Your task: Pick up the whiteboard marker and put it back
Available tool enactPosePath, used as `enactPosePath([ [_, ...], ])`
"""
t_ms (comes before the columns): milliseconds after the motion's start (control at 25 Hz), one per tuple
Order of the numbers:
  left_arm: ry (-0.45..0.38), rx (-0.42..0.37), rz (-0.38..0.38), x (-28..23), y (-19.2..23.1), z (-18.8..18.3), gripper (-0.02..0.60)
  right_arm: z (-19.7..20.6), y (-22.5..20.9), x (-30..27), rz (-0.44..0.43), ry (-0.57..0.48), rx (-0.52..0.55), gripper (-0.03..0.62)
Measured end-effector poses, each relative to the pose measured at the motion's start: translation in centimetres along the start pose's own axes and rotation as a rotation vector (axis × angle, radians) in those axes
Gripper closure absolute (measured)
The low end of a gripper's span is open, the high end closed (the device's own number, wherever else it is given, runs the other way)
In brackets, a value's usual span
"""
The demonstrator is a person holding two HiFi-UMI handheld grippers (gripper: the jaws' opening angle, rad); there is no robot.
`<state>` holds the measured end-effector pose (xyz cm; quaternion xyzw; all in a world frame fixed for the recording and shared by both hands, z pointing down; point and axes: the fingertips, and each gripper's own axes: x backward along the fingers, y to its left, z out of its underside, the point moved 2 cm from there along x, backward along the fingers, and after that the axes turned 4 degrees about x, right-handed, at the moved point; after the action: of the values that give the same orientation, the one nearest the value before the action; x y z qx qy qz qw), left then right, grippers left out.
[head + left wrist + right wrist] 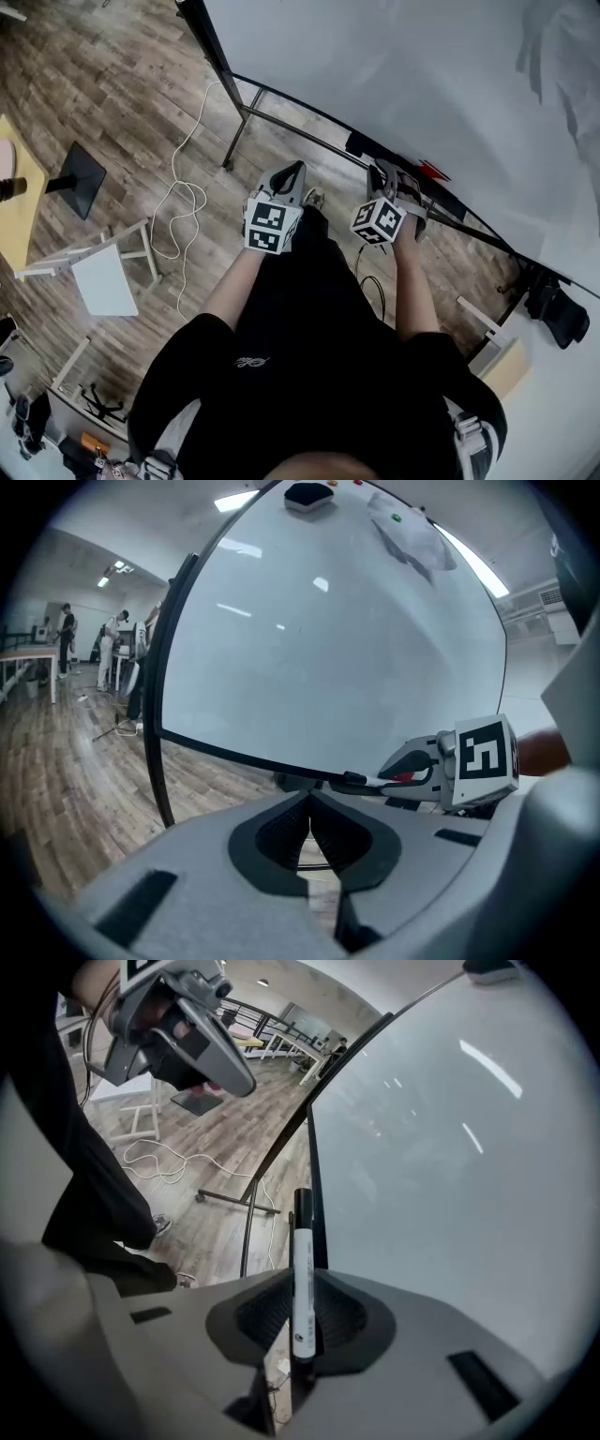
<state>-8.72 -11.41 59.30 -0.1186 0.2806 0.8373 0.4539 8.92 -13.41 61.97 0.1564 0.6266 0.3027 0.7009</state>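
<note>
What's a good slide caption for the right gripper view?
Right gripper shut on a whiteboard marker, with the whiteboard ahead.

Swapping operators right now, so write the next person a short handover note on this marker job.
Right tool: shut on the whiteboard marker, black cap pointing away, close to the whiteboard and its lower edge.
Left tool: shut, nothing in it.
Done: marker picked up.
Left: put it back, probably on the ledge under the board, then open the tool.
</note>
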Motion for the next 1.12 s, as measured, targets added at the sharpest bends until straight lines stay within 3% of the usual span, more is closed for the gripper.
enactPosePath([
  [240,0.002,0.035,-0.052,0.3,1.4,0.4,0.574,0.2,0.3,-1.8,-0.061,0.029,0.006,0.536],
  [480,0.017,0.009,-0.046,0.3,1.3,0.6,0.574,0.8,0.3,-2.7,-0.083,0.054,0.034,0.536],
  [1120,0.017,0.029,-0.068,0.1,0.9,0.8,0.574,1.0,0.5,-3.2,-0.106,0.08,0.043,0.536],
])
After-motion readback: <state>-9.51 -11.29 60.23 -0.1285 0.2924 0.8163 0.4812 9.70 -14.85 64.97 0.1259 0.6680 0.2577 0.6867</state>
